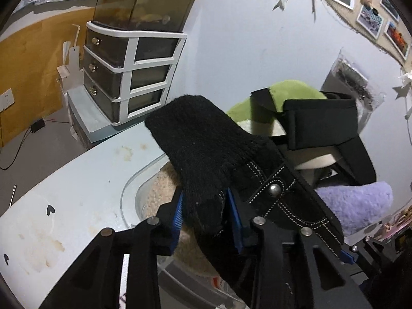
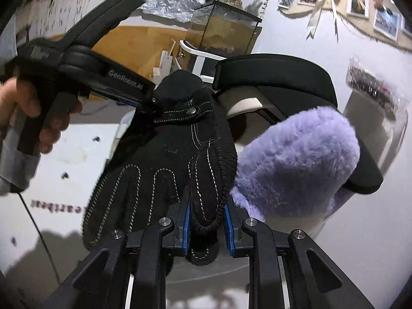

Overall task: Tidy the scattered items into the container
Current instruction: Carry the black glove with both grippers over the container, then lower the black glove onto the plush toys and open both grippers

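A black glove (image 1: 206, 149) with a knit cuff and white stitching is held between both grippers over the clear container (image 1: 128, 185). My left gripper (image 1: 206, 216) is shut on its cuff end. My right gripper (image 2: 207, 228) is shut on a finger of the same glove (image 2: 180, 159). The left gripper (image 2: 144, 95) shows in the right wrist view at the glove's cuff. In the container lie a beige fleecy item (image 1: 159, 190), a purple fluffy item (image 2: 296, 159), a black visor cap (image 2: 278, 77) and a green plush item (image 1: 288, 92).
A white drawer unit (image 1: 128, 61) with a glass case on top stands at the back left. The pale blue table (image 1: 64, 206) has stains and small heart marks. Photos (image 2: 355, 2) hang on the wall. A clear bag (image 2: 373, 87) stands behind the container.
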A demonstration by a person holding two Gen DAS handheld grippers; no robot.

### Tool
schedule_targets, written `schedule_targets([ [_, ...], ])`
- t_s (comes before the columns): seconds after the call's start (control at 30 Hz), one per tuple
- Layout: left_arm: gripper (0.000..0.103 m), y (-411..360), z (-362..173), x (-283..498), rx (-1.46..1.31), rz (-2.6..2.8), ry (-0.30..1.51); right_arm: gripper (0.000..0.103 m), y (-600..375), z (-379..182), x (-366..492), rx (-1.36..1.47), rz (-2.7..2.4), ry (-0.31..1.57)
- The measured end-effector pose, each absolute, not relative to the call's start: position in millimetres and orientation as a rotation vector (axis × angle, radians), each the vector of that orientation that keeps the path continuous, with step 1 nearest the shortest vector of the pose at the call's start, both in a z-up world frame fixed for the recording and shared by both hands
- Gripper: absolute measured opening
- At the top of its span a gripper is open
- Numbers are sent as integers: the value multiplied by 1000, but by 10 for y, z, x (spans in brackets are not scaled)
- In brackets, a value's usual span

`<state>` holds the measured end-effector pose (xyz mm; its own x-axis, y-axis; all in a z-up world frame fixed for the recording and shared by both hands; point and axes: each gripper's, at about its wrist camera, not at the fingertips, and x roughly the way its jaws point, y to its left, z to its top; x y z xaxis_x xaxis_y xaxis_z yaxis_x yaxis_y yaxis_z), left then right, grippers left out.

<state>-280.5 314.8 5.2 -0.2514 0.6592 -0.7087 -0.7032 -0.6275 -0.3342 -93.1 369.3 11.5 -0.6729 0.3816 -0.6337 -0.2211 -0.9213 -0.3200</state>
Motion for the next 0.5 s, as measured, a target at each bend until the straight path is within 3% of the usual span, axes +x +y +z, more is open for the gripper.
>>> schedule_targets([
  [0.13,38,3176,15,-2818,-1103,1993,66,29,3602,137,-886,-1024,2579,-370],
  [0.2,51,3182,12,-2827,-1105,2013,76,60,3602,203,-793,-1023,2619,-294],
  [0.27,60,3170,5,-2834,-1105,2045,86,72,3537,271,-665,-1005,2641,-274],
  [0.4,61,3117,4,-2843,-1103,2050,65,73,3292,452,-402,-898,2679,-399],
  [0.5,61,3088,26,-2830,-1093,2059,55,71,3252,673,-375,-833,2769,-363],
])
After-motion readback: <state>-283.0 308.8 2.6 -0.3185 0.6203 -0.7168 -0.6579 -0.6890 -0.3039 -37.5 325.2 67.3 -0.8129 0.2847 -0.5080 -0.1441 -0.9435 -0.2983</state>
